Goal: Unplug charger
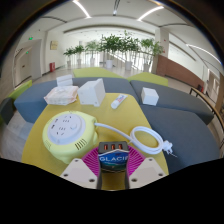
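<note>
My gripper (112, 168) is shut on a dark charger block (112, 160) with a blue "GLACIE" label and orange ports on its far face; both magenta pads (88, 160) press its sides. Just ahead to the left, a round yellow-green power strip (68, 133) with white sockets lies on the yellow table (120, 118). The charger is apart from the strip. A white cable (142, 133) loops to the right of the strip and ends in a plug (167, 150) lying loose on the table.
Beyond the table, white boxes sit on a grey sofa: a flat one (60, 94), an upright one (92, 92), a small one (150, 96). A small white object (118, 101) lies at the table's far edge. Potted plants (110, 48) stand behind.
</note>
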`<state>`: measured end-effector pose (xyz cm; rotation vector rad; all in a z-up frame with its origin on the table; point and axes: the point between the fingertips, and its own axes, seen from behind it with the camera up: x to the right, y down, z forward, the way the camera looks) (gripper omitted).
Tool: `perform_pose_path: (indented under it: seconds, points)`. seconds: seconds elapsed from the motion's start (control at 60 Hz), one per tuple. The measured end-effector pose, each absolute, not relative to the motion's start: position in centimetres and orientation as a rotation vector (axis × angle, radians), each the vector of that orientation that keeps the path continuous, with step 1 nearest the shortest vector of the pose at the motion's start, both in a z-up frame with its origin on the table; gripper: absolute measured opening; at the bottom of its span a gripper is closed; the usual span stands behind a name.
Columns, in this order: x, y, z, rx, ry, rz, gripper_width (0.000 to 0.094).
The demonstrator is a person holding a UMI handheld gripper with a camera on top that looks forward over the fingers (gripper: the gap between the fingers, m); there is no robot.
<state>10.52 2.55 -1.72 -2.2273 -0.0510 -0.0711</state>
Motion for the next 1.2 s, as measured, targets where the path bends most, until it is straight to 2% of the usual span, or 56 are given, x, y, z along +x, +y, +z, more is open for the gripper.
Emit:
perform_pose_path:
  seconds: [0.2, 0.217, 0.233, 0.283, 0.3, 0.35, 0.467, 0.65, 0.817, 0.967, 1.2]
  points:
    - [10.8, 2.7, -1.4, -2.235, -0.068, -0.072, 0.0399]
    - [10.8, 2.6, -1.3, -2.241, -0.068, -0.069, 0.0429]
    - [10.8, 2.4, -1.3, -2.246, -0.065, -0.066, 0.0488]
    - [10.8, 2.0, -0.8, -2.263, -0.053, -0.057, 0.0818]
    - [10.7, 1.8, -0.7, -2.269, -0.053, -0.049, 0.0876]
    - [11.1, 1.2, 0.1, -2.277, -0.049, -0.066, 0.0828]
    - [10.6, -0.2, 2.9, -2.249, -0.074, -0.039, 0.085]
    - [9.8, -5.9, 9.2, -2.19, -0.103, -0.043, 0.0849]
    - [8.1, -11.4, 12.6, -2.157, -0.124, -0.006, 0.0847]
    - [7.0, -13.9, 13.4, -2.137, -0.16, 0.023, 0.0844]
    - [8.8, -13.6, 11.3, -2.144, -0.086, 0.045, 0.0839]
